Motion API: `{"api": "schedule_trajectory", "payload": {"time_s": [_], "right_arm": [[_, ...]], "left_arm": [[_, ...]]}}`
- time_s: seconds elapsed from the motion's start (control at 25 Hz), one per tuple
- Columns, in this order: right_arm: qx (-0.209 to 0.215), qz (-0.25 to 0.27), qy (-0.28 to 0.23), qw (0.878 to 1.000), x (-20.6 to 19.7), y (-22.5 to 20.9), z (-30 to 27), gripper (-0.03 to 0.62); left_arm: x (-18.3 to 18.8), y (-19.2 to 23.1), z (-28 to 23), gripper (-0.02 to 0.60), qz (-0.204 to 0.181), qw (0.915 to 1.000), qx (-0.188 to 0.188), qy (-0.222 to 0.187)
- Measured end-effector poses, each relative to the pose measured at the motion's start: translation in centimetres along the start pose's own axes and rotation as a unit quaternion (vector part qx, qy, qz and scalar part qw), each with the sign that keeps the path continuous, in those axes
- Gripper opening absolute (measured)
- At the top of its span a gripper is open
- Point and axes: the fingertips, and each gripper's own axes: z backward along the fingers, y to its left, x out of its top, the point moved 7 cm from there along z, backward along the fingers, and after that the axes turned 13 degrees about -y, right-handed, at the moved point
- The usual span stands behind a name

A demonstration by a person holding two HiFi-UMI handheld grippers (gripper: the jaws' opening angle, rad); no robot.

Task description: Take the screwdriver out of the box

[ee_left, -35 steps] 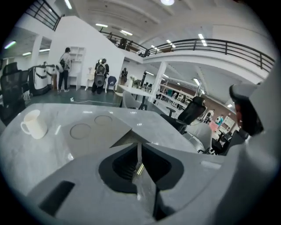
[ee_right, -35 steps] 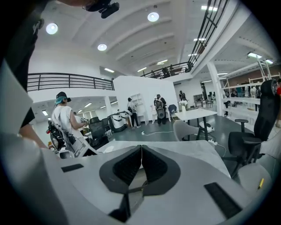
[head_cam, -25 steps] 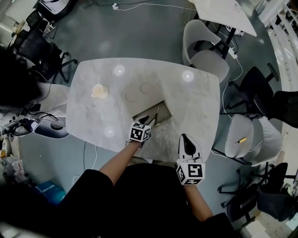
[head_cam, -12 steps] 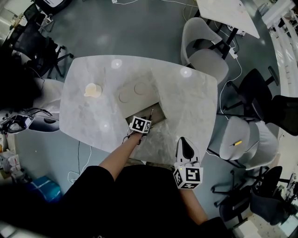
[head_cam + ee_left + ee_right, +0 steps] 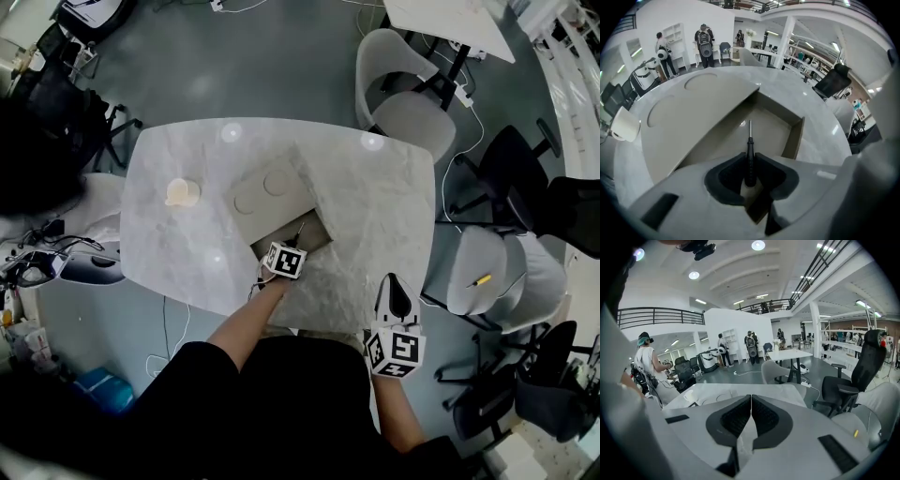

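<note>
A shallow cardboard box [image 5: 314, 236] lies open near the table's front edge, its lid [image 5: 267, 192] folded back to the left. Inside lies a slim black-handled screwdriver [image 5: 749, 140], its metal shaft pointing away from me. My left gripper [image 5: 750, 158] points steeply down into the box [image 5: 793, 138]. Its jaws are closing, and the pads [image 5: 729, 176] bear on the screwdriver's handle from both sides. In the head view the left gripper [image 5: 291, 247] covers most of the tool. My right gripper [image 5: 395, 284] hangs off the table's front right corner, pads together [image 5: 751, 398], with nothing held.
A cream cup [image 5: 182, 192] stands on the left of the marble table [image 5: 375, 197]. Grey and black chairs [image 5: 412, 103] stand around the right side, one [image 5: 478, 272] close to my right gripper. Several people stand far off by white shelves in both gripper views.
My left gripper has sunk into the box onto the screwdriver's handle. My right gripper has drifted to the right, off the table's corner.
</note>
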Motion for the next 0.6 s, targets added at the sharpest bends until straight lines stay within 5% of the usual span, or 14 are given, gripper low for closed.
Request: {"api": "schedule_trajectory", "payload": {"time_s": [0.28, 0.6], "right_arm": [[-0.039, -0.018, -0.003, 0.999, -1.0, -0.8, 1.8, 0.012], [-0.030, -0.002, -0.048, 0.998, -0.7, 1.8, 3.4, 0.012]], "left_arm": [[0.7, 0.4, 1.6, 0.074, -0.020, 0.9978, -0.024, -0.058], [0.8, -0.1, 5.6, 0.074, -0.011, 0.9923, -0.062, -0.107]]}}
